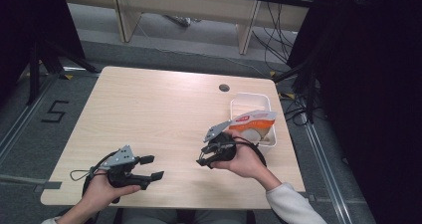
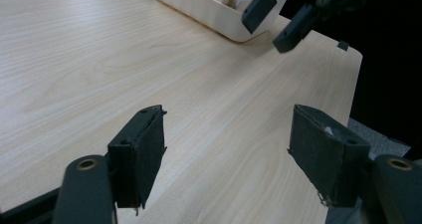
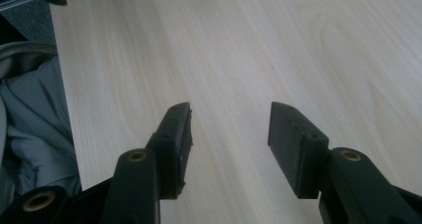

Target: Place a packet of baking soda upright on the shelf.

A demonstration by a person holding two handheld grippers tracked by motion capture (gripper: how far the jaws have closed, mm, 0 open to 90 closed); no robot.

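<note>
Overall: a pale wooden table (image 1: 164, 114) seen from above, with a person's two hands coming in from the near edge, each holding a black two-jaw gripper.
Left gripper (image 1: 152, 168): near the table's near-left corner, held low over the wood in the left hand (image 1: 107, 186); its jaws stand wide apart with nothing between them, pointing right across the table. A grey three-cornered plate sits on top of it.
Left gripper view: both dark pads (image 2: 142, 154) frame bare wood grain; the white tray (image 2: 209, 12) lies far ahead, and the other gripper's jaw tips hang just beside its near wall.
Right gripper (image 1: 205, 159): near the right side of the table, held in the right hand (image 1: 246, 159), raised a little off the surface and tilted down to the left; jaws apart, gripping nothing.
Right gripper view: open pads (image 3: 176, 142) over empty wood, with the table's edge and grey cloth at the left.
White tray (image 1: 251, 100): rectangular, on the far-right part of the table, just beyond the right hand.
Packet (image 1: 254, 122): an orange and white bag lying in the tray, its near end partly over the rim.
Hole (image 1: 224, 87): a small round dark opening in the tabletop, just left of the tray's far corner.
</note>
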